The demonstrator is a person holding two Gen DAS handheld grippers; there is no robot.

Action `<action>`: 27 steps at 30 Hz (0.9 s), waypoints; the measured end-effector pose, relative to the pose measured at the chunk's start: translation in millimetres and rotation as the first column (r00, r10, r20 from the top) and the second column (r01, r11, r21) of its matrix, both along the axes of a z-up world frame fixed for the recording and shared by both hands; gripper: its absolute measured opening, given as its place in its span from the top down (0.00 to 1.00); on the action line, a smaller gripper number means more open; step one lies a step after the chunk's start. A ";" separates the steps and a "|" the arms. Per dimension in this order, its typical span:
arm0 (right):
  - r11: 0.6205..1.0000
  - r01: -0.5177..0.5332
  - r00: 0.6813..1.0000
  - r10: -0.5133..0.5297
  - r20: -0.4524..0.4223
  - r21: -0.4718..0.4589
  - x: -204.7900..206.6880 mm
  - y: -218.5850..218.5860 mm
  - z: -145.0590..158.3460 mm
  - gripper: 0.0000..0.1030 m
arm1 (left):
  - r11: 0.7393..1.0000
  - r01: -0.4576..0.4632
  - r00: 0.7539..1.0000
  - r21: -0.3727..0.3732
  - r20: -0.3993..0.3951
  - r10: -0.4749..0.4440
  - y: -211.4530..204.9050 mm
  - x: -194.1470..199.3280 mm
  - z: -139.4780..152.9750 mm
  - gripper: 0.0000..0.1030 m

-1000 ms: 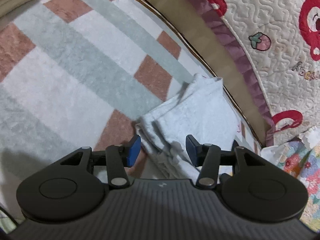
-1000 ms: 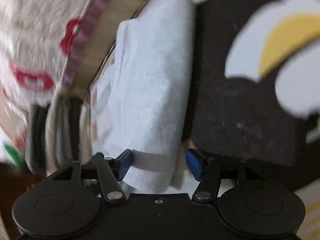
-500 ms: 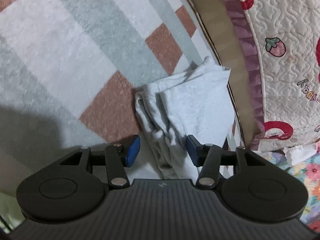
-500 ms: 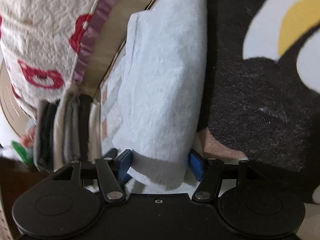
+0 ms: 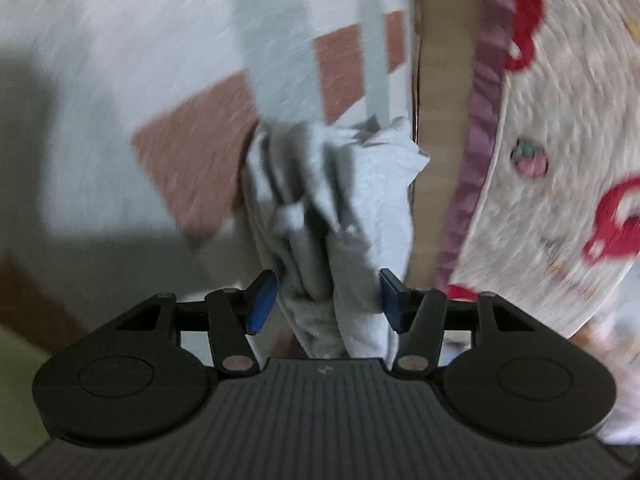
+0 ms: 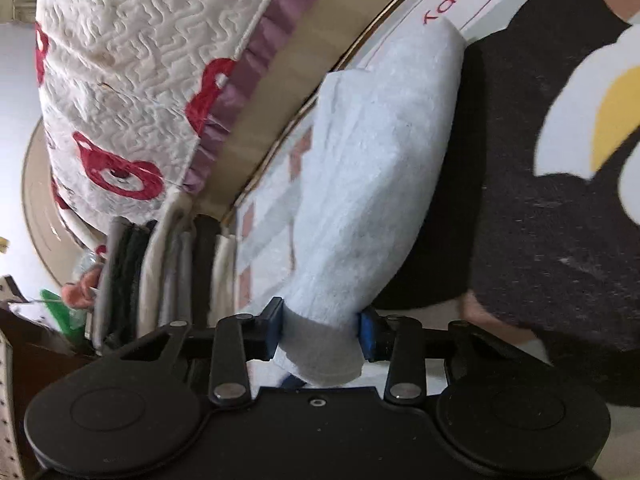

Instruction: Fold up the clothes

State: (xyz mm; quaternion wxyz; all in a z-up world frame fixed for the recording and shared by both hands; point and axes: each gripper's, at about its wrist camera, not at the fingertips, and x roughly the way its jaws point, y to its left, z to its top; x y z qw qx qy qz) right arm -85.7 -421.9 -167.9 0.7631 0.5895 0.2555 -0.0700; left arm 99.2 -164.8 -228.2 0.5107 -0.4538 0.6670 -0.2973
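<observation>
A folded pale grey garment [image 5: 352,208] lies bunched between the blue pads of my left gripper [image 5: 326,300], over a checked rug [image 5: 160,80]. The pads stand apart at the cloth's sides; the view is blurred. In the right wrist view the same pale garment [image 6: 372,168] stretches away as a long folded roll. My right gripper [image 6: 320,332] is shut on its near end, with both blue pads pressed into the cloth.
A quilted cream bedspread with red prints and a purple frill [image 6: 132,92] hangs beside a tan bed edge [image 5: 444,80]. A stack of folded clothes [image 6: 160,272] stands at the left. A black rug with a white and yellow pattern [image 6: 552,200] lies at the right.
My right gripper has closed onto the end of the garment. My left gripper has swung round, and the garment now looks more bunched and upright between its pads.
</observation>
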 end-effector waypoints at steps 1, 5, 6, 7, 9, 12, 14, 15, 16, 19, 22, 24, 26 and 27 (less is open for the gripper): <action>1.000 0.009 1.000 -0.009 0.003 0.025 -0.6 -0.9 -1.0 0.58 | 1.000 -0.010 1.000 -0.009 -0.013 0.010 -0.5 -2.6 -0.3 0.45; 0.996 0.028 1.000 -0.028 0.003 0.084 -0.2 -3.7 -1.3 0.58 | 0.999 -0.036 0.999 0.011 0.000 0.036 -5.0 -12.2 2.3 0.37; 0.996 0.026 1.000 -0.026 -0.002 0.079 0.2 -2.8 -0.3 0.58 | 0.999 -0.032 0.999 0.025 0.010 0.032 -6.9 -13.7 2.8 0.34; 0.997 0.023 1.000 -0.023 -0.005 0.074 0.8 -1.3 0.7 0.58 | 0.999 -0.026 1.000 0.038 0.019 0.025 -6.9 -14.9 3.6 0.33; 0.996 0.031 1.000 -0.031 -0.004 0.080 1.1 0.3 -0.4 0.58 | 0.998 -0.039 0.999 0.039 0.011 0.039 -6.9 -18.8 4.2 0.30; 0.993 0.045 0.999 -0.046 0.009 0.111 -1.8 -0.8 -2.4 0.58 | 0.998 -0.063 0.998 0.024 -0.016 0.064 -7.1 -22.5 1.3 0.26; 0.990 0.050 0.999 -0.052 0.012 0.129 -2.0 -1.4 -2.5 0.58 | 0.997 -0.071 0.997 0.026 -0.038 0.072 -9.6 -22.2 -2.1 0.26; 0.989 0.051 0.999 -0.052 0.009 0.137 -2.2 -1.9 -2.7 0.58 | 0.997 -0.073 0.997 0.019 -0.029 0.074 -12.0 -20.7 -1.8 0.26; 0.988 0.051 0.999 -0.053 0.008 0.144 -2.2 -2.1 -3.0 0.58 | 0.997 -0.075 0.997 0.012 -0.020 0.075 -14.4 -19.2 -1.4 0.35; 0.986 0.055 0.998 -0.057 0.013 0.157 -2.6 -0.2 -5.4 0.58 | 0.999 -0.033 0.996 0.002 0.085 0.033 -21.3 -11.1 7.8 0.63; 0.983 0.062 0.998 -0.064 0.007 0.172 -6.4 1.0 -10.5 0.58 | 1.000 0.017 0.980 0.026 0.199 -0.022 -25.9 -7.2 20.3 0.72; 0.978 0.062 0.998 -0.066 0.012 0.197 -9.6 0.4 -16.0 0.55 | 0.996 0.053 0.944 0.074 0.323 -0.074 -32.4 -9.7 31.9 0.74; 0.981 0.047 0.999 -0.046 -0.010 0.186 -10.8 -1.5 -18.1 0.50 | 0.991 0.072 0.912 0.115 0.394 -0.112 -36.1 -13.2 38.4 0.74; 0.986 0.035 0.999 -0.031 -0.030 0.162 -11.4 -3.2 -17.4 0.48 | 0.988 0.081 0.900 0.129 0.417 -0.128 -36.8 -14.6 40.5 0.74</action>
